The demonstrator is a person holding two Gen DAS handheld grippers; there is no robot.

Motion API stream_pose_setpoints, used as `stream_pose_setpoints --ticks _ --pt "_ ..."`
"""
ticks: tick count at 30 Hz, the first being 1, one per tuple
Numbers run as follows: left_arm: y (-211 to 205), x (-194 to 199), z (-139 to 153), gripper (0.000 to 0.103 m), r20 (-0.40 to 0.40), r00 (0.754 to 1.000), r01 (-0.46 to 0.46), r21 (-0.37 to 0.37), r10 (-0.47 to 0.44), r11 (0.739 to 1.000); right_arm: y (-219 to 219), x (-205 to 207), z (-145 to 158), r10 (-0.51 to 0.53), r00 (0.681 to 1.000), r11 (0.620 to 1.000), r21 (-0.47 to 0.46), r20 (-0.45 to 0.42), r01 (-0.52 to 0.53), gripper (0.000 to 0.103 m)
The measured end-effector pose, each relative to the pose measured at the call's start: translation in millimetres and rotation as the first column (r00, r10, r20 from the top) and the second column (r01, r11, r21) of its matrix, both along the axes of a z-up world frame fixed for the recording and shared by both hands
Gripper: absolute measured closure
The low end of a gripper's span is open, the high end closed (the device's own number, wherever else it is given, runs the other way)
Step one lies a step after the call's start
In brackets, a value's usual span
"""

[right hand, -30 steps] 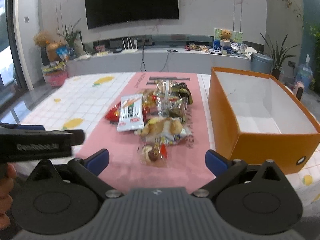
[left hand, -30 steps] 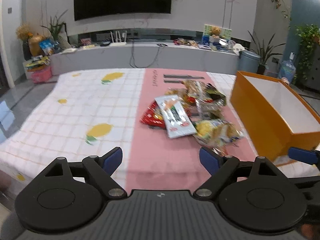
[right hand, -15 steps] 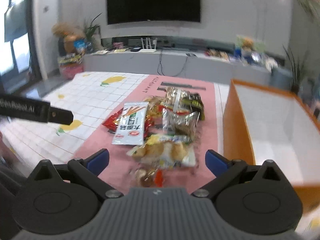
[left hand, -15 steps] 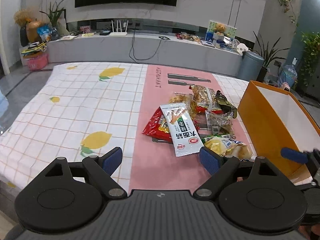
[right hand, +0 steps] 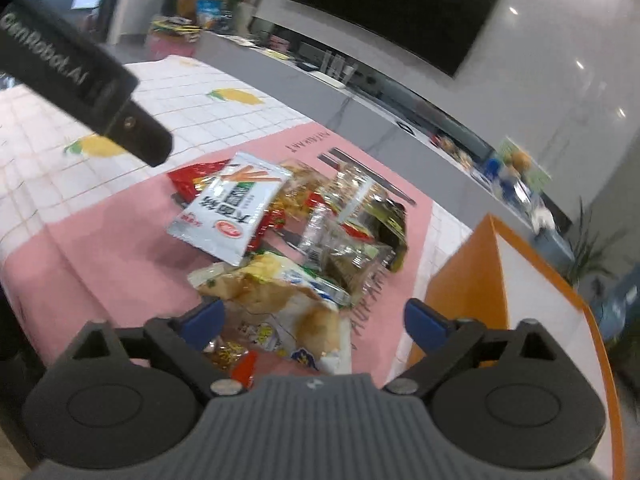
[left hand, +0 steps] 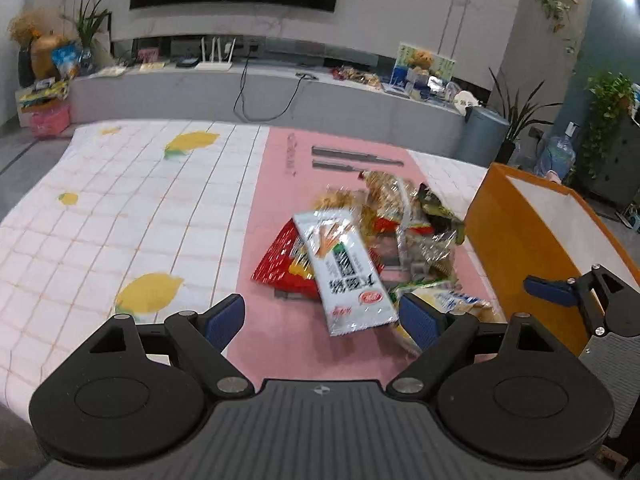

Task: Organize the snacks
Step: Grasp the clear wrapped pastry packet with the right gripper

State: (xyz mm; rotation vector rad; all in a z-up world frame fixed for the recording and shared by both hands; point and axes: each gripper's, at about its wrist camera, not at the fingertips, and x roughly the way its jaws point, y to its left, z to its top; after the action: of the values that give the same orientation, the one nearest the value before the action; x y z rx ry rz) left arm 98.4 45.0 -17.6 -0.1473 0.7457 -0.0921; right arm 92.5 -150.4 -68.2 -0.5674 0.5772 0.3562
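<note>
Left claw (left hand: 322, 318) is spread wide, nothing btwn its blue-tipped fingers (left hand: 224, 318); it hangs over the pink strip of the tabletop (left hand: 280, 200). The heap of crinkly snack packets (left hand: 376, 248) lies at about 1 o'clock from it, just ahead. On top of the heap: a long white foil packet w/ orange sticks printed on it (left hand: 344, 272), overlapping a red foil packet (left hand: 284, 264) at its 9 o'clock. A rectangular orange cardboard box w/ white inside (left hand: 516, 256) stands at 3 o'clock of the heap, near it, open side up.

Right claw (right hand: 316, 318) is also spread wide and grips nothing. A puffy yellow-white snack bag (right hand: 288, 300) lies btwn its fingers in view; can't tell if they touch it. A small red-and-brown wrapped snack (right hand: 236, 360) sits at the bag's 7 o'clock, partly hidden by the claw body. White foil packet (right hand: 234, 208) at 11 o'clock, orange box (right hand: 468, 280) at 2 o'clock. Right-wrist view is blurred.

Tabletop cloth is white-checked w/ yellow lemon prints (left hand: 148, 292).
</note>
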Motion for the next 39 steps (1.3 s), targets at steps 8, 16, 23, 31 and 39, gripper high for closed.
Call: stream_pose_setpoints --ticks 8,16,23,31,39 --pt "-0.4 -0.3 -1.8 0.001 0.009 1.0 0.0 0.034 0.0 0.999 28.0 -10.5 -24.4 0.12 0.987 0.967 -0.236 0.11 -0.092 0.022" --pt "-4.7 1.1 -4.2 0.001 -0.014 1.0 0.006 0.027 -0.006 1.0 53.7 -18.0 -53.6 0.2 0.965 0.898 -0.426 0.168 -0.112 0.03" --pt "-6.4 1.9 -5.5 0.001 -0.014 1.0 0.009 0.04 -0.008 0.999 57.5 -19.3 -60.4 0.237 0.951 0.878 -0.463 0.2 -0.121 0.04" --pt "1.9 4.6 -7.2 0.001 -0.045 0.999 0.012 -0.064 -0.015 0.998 61.4 -32.1 -66.3 0.252 0.939 0.869 -0.482 0.236 -0.112 0.067" --pt "3.1 1.2 -2.3 0.001 -0.013 1.0 -0.01 -0.015 0.01 1.0 44.8 -31.0 -34.6 0.141 0.943 0.952 -0.302 0.3 -0.047 0.071"
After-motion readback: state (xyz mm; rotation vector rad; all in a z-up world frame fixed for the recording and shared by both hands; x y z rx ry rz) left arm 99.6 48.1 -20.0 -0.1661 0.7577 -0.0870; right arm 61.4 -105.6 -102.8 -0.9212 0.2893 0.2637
